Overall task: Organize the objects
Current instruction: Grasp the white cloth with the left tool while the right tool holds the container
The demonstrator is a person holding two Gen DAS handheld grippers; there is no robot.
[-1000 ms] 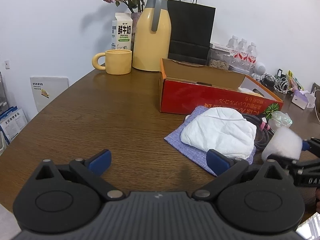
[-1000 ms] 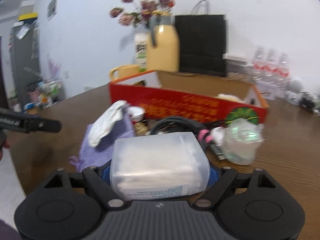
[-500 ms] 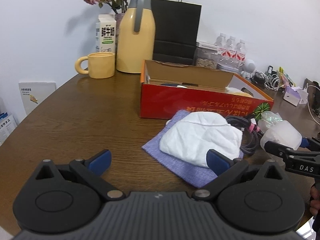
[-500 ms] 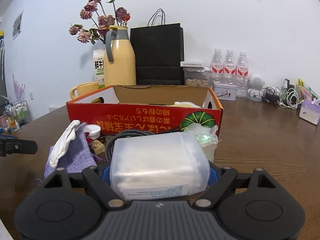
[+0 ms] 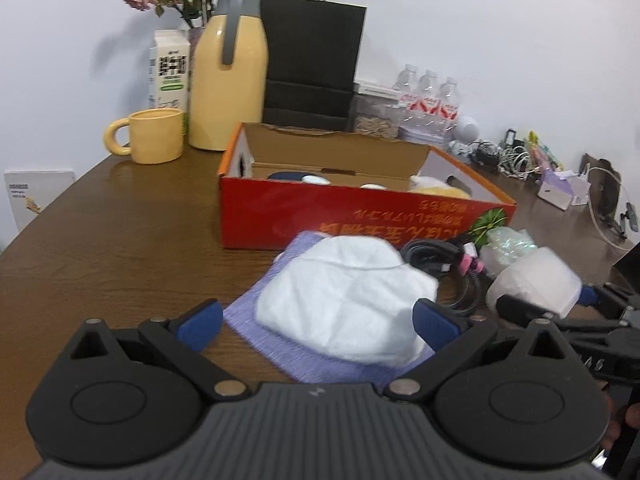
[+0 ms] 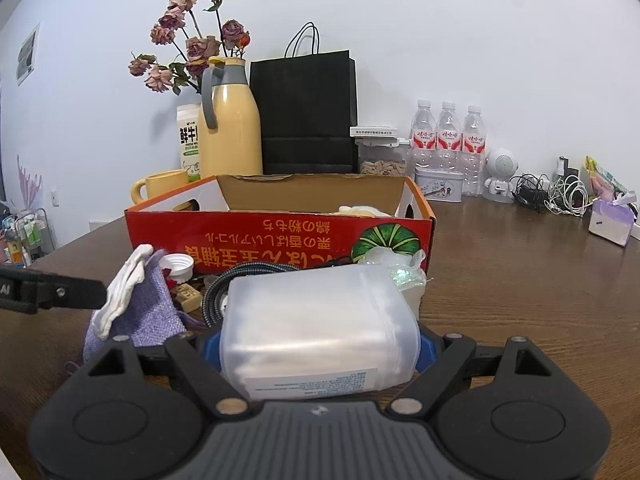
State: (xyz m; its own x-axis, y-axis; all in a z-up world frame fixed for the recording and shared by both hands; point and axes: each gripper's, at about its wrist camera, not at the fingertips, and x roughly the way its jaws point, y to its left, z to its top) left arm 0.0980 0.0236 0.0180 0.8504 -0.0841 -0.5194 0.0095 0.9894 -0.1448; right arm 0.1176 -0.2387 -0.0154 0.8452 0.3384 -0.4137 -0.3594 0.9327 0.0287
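My right gripper (image 6: 320,348) is shut on a frosted plastic box of cotton pads (image 6: 318,330) and holds it just in front of the open red cardboard box (image 6: 280,240). The plastic box also shows in the left wrist view (image 5: 534,282). My left gripper (image 5: 316,322) is open around a white cloth (image 5: 348,300) lying on a purple cloth (image 5: 296,354), in front of the red box (image 5: 320,220). A black cable (image 5: 444,256) and a clear crinkled bag (image 5: 506,242) lie beside the cloths.
A yellow mug (image 5: 154,140), yellow jug (image 5: 228,76), milk carton (image 5: 170,66), dried flowers and black paper bag (image 5: 312,60) stand behind the box. Water bottles (image 6: 448,140), a tin, a small white robot figure (image 6: 500,176), cables and tissues (image 6: 612,224) line the right.
The left gripper has moved forward and right until its fingers straddle the white cloth. The right gripper, still holding the plastic box, has turned to face the red box squarely.
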